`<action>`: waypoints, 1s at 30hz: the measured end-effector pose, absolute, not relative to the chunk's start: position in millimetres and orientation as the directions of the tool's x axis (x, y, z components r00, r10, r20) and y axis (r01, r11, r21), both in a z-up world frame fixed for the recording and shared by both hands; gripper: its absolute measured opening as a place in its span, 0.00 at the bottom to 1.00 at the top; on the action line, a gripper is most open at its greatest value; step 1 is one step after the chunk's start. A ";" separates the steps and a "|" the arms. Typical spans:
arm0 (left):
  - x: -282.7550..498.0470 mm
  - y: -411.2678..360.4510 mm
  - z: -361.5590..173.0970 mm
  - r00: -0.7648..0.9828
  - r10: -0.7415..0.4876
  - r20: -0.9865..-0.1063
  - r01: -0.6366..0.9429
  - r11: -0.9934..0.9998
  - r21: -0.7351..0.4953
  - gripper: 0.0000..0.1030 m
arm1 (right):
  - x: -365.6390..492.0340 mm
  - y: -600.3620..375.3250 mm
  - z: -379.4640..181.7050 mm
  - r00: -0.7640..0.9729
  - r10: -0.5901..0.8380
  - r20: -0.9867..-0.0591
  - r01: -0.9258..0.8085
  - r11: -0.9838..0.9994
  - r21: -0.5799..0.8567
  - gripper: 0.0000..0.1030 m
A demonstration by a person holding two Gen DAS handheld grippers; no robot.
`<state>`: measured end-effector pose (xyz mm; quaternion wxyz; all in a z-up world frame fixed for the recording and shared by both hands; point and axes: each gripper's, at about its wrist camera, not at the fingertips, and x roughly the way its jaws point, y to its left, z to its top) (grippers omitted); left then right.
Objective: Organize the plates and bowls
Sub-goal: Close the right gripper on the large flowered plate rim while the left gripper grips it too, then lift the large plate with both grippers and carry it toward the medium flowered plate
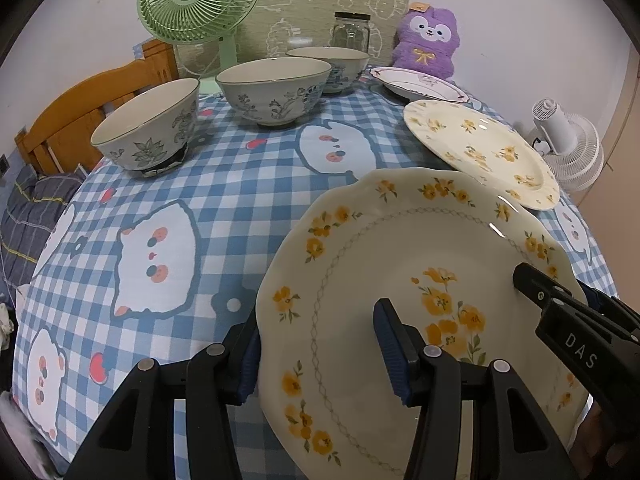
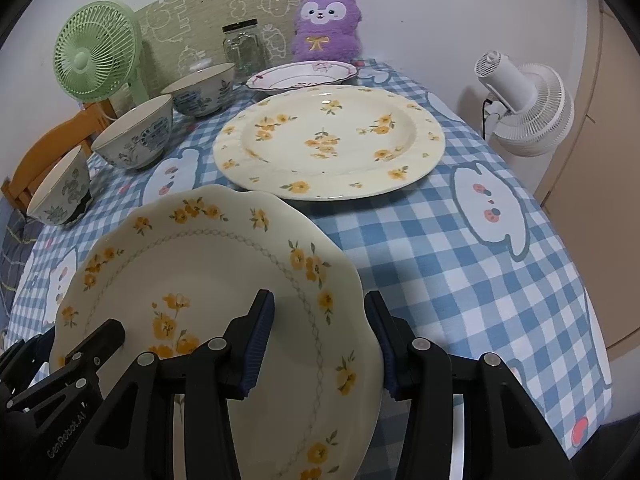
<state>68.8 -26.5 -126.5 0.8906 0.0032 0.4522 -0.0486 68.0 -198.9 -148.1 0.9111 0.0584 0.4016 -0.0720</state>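
Both half-open tongs, the left tongs [image 1: 318, 344] and the right tongs [image 2: 320, 340], pinch opposite rims of the scalloped cream ceramic plate with yellow flowers [image 1: 360, 264] (probably so it stays level), with the larger round cream flowered plate [image 2: 328, 140] just ahead, likely for stacking.

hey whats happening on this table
A person holds a scalloped yellow-flower plate with two hand-held grippers: the left hand-held gripper straddles its left rim, the right hand-held gripper its right rim. Beyond it sit a round floral plate, a pink-edged dish and three bowls on the checked tablecloth.
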 end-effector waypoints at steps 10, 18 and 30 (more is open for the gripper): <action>69.3 -31.2 -127.0 0.588 -0.081 -0.805 0.090 0.995 -0.034 0.51 | 69.3 -202.8 -147.4 0.664 -0.099 -0.741 0.196 0.980 0.045 0.49; 71.4 -32.9 -127.5 0.568 -0.099 -0.817 0.117 0.992 -0.039 0.64 | 71.1 -203.3 -147.8 0.654 -0.093 -0.751 0.209 0.976 0.061 0.52; 62.6 -34.5 -114.9 0.616 -0.079 -0.784 0.123 0.992 -0.003 0.85 | 57.4 -198.7 -124.8 0.721 -0.119 -0.682 0.211 0.976 0.053 0.81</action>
